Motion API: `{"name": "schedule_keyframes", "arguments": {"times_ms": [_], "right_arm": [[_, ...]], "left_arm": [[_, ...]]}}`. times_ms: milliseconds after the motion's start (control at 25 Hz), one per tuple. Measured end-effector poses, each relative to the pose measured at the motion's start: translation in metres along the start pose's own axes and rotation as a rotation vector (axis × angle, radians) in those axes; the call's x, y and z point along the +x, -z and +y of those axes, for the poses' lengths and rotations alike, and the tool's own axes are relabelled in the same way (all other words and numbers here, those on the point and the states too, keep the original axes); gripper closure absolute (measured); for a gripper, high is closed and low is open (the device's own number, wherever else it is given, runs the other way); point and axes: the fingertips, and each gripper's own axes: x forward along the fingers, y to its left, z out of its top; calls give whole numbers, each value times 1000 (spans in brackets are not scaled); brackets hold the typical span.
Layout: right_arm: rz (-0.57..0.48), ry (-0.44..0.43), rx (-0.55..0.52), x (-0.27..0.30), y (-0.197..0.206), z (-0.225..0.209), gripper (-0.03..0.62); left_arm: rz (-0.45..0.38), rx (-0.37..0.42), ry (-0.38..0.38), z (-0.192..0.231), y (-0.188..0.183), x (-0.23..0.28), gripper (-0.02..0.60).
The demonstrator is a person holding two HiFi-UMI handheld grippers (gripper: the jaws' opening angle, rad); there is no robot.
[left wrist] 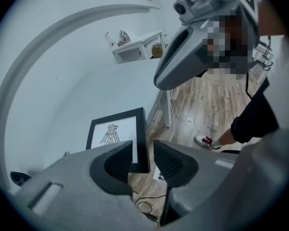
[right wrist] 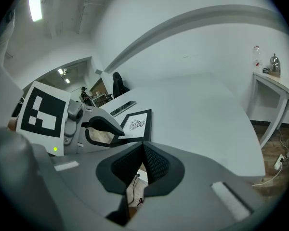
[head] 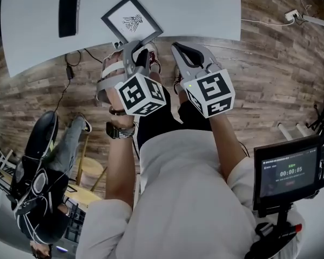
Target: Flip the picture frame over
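The picture frame (head: pixel 132 20) is black with a white bird drawing facing up. It lies on the white table (head: pixel 194 7) at the near edge, one corner at or just over that edge. My left gripper (head: pixel 134 46) hangs just in front of that corner, pointing steeply down and open. In the left gripper view the picture frame (left wrist: pixel 116 134) shows through the gap of the left gripper (left wrist: pixel 143 153), and neither pad touches it. My right gripper (head: pixel 178 48) is beside it on the right, shut and empty. The right gripper (right wrist: pixel 142 148) points toward the picture frame (right wrist: pixel 135 124).
A dark phone (head: pixel 69 12) lies on the table left of the frame. Cables (head: pixel 70 69) trail over the wood floor below the table edge. A screen on a stand (head: pixel 289 171) is at the lower right. A seated person (head: pixel 43 177) is at the lower left. A small white side table (left wrist: pixel 137 47) stands behind.
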Motion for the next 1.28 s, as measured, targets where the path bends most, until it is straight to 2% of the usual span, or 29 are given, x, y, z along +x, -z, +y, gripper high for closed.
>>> {"name": "schedule_keyframes", "arguments": {"times_ms": [200, 440, 600, 840, 1280], "right_arm": [[32, -19, 8, 13, 15, 8, 592], [45, -22, 15, 14, 23, 9, 592], [49, -16, 16, 12, 25, 5, 591], [50, -15, 13, 12, 25, 3, 591], [34, -16, 24, 8, 13, -4, 591]], "left_arm": [[31, 41, -62, 2, 12, 7, 448], [29, 111, -142, 3, 13, 12, 448], [23, 122, -200, 7, 12, 13, 454], [18, 99, -182, 6, 12, 15, 482], [23, 97, -147, 11, 6, 0, 494]]}}
